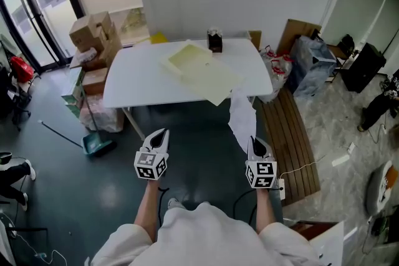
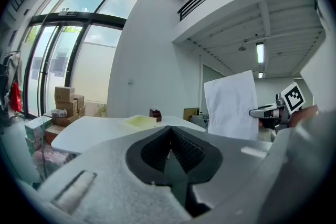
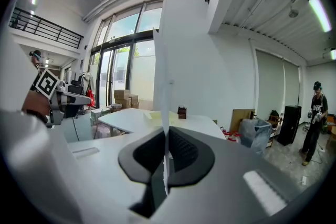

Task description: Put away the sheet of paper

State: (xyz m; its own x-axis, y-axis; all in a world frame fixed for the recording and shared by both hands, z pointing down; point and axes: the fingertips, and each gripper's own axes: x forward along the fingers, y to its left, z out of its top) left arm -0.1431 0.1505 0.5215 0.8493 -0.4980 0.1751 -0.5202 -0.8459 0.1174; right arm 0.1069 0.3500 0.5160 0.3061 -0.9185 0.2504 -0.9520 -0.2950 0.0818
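Note:
My right gripper (image 1: 252, 141) is shut on the lower edge of a white sheet of paper (image 1: 241, 115), which stands upright above the floor, short of the white table (image 1: 137, 81). In the right gripper view the sheet (image 3: 163, 81) shows edge-on between the closed pads of the gripper (image 3: 166, 132). The left gripper view catches the paper's face (image 2: 231, 105) off to the right, with the right gripper (image 2: 265, 111) beside it. My left gripper (image 1: 162, 134) hangs level with it to the left, shut and with nothing between its pads (image 2: 169, 131). A pale yellow folder (image 1: 202, 68) lies open on the table.
A small dark box (image 1: 215, 40) stands at the table's far edge. Cardboard boxes (image 1: 93, 34) pile up at the left, with a green dustpan (image 1: 96, 145) on the floor. A wooden slatted pallet (image 1: 293, 134), a blue bag (image 1: 312, 65) and a black speaker (image 1: 361, 66) stand right. A person (image 3: 315, 120) stands far right.

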